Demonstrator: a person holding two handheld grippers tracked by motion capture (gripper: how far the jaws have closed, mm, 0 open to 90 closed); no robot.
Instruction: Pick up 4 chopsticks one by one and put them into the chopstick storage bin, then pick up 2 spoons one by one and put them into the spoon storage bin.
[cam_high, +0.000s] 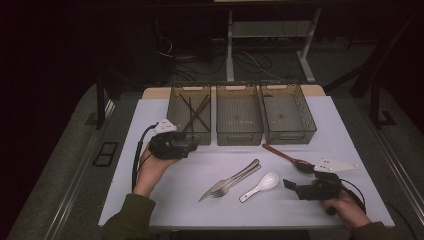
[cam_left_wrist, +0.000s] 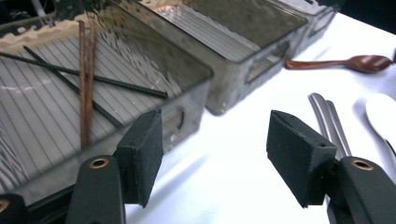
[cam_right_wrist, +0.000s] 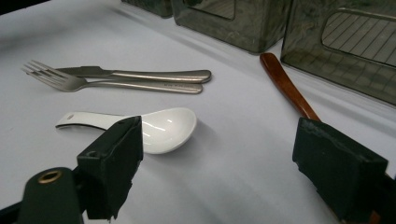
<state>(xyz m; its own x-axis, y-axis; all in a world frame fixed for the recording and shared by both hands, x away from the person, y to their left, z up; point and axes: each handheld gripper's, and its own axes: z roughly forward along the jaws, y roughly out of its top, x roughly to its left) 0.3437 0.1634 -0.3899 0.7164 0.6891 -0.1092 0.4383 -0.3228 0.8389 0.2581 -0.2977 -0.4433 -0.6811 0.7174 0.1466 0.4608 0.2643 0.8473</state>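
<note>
We are sorting cutlery into three smoky plastic bins at the far edge of the table (cam_high: 150, 125), and the job looks barely a third done. The left bin (cam_high: 176, 131) already holds two pairs of chopsticks (cam_high: 196, 112), one black and one brown, crossed on its ribbed floor. The middle bin (cam_high: 239, 137) and the right bin (cam_high: 289, 136) look empty.

Four pieces are still out on the white tabletop. A steel knife (cam_high: 226, 181) and steel fork (cam_high: 239, 179) lie side by side near the middle, touching along their handles. The white ceramic spoon (cam_high: 260, 186) rests just beside them, toward the near edge. The brown wooden spoon (cam_high: 289, 157) lies slantwise before the right bin.

Our left gripper (cam_high: 192, 145) hangs at the near wall of the left bin, jaws parted with nothing between them, pointed toward the loose cutlery. Our right gripper (cam_high: 289, 185) sits near the near right corner, jaws spread wide and empty, the ceramic spoon just ahead of one pad and the wooden spoon's bowl close by the other. We judge one of those spoons to be the next pick.

The table wears a plain white cover over a pale wooden top. Beyond it the room is dark: a grey floor, tangled cables and the white legs of another desk (cam_high: 230, 45).
</note>
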